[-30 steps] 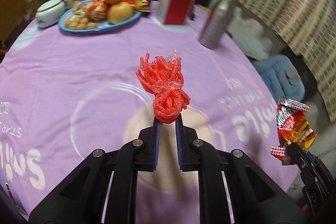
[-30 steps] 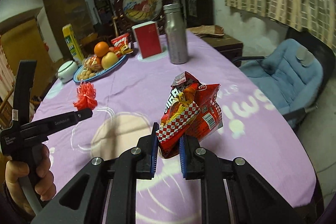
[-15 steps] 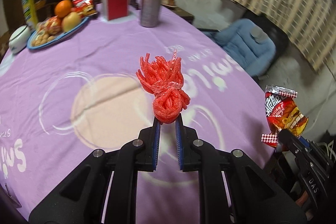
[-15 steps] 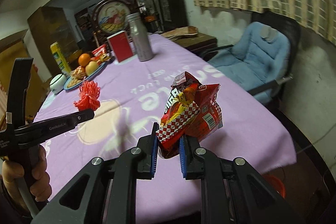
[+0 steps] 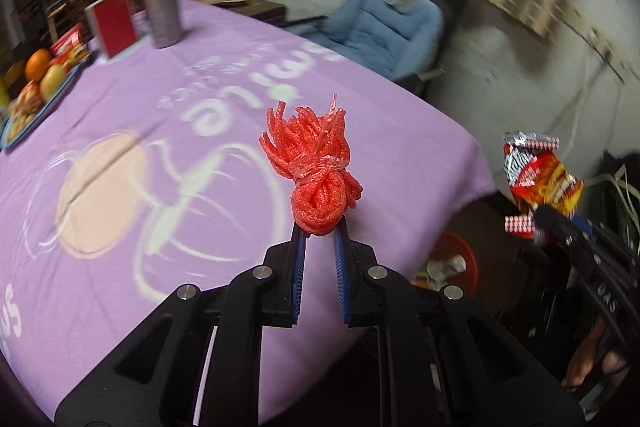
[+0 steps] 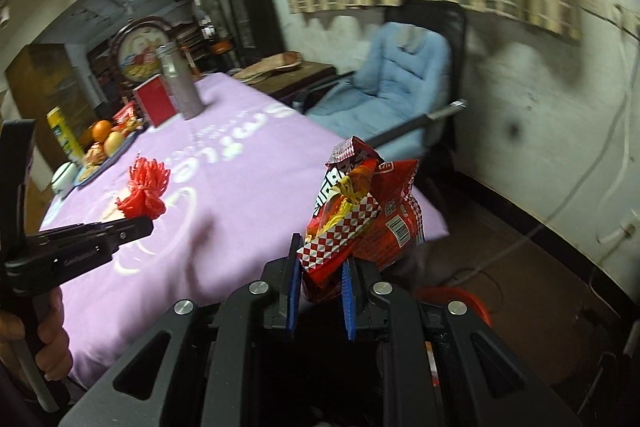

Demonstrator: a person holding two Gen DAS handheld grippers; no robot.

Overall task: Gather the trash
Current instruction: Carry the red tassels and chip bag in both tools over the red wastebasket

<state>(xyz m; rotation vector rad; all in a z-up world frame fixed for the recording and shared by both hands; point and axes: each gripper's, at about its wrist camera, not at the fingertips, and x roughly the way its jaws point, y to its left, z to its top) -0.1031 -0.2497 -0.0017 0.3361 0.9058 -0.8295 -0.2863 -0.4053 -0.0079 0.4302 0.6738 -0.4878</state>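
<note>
1. Red foam net bundle [image 5: 318, 173], knotted at the middle with frayed strands fanning upward, pinched at its lower end between the blue pads of the left gripper [image 5: 320, 237]; jaws nearly closed, clamped on the bundle, held in the air above the near corner of the table.
2. Red snack wrapper [image 6: 360, 215], crumpled, with a red-and-white checkered band, clamped at its bottom edge in the right gripper [image 6: 318, 269]; jaws nearly closed on it, carried past the table's edge, over the floor.
3. Both pieces of trash lifted clear of the purple tablecloth [image 5: 160, 147], touching nothing but the pads.
4. Red bin [image 5: 456, 263] on the floor just beyond the table corner, below and between the two grippers, with some crumpled scraps already inside; only its rim showing in the right wrist view, behind the fingers.
5. Farther off on the table: a metal bottle [image 5: 160, 7], a red box [image 5: 114, 23], a blue plate of fruit [image 5: 38, 87]. Beyond it, a blue chair [image 5: 380, 27] against the wall.
6. Likely step: carrying both items to the bin, grasping done, dropping not yet done.
7. Next move probably calls for bringing each gripper above the bin's opening, then opening the jaws; light foam may cling to the pads or drift wide of the rim.
</note>
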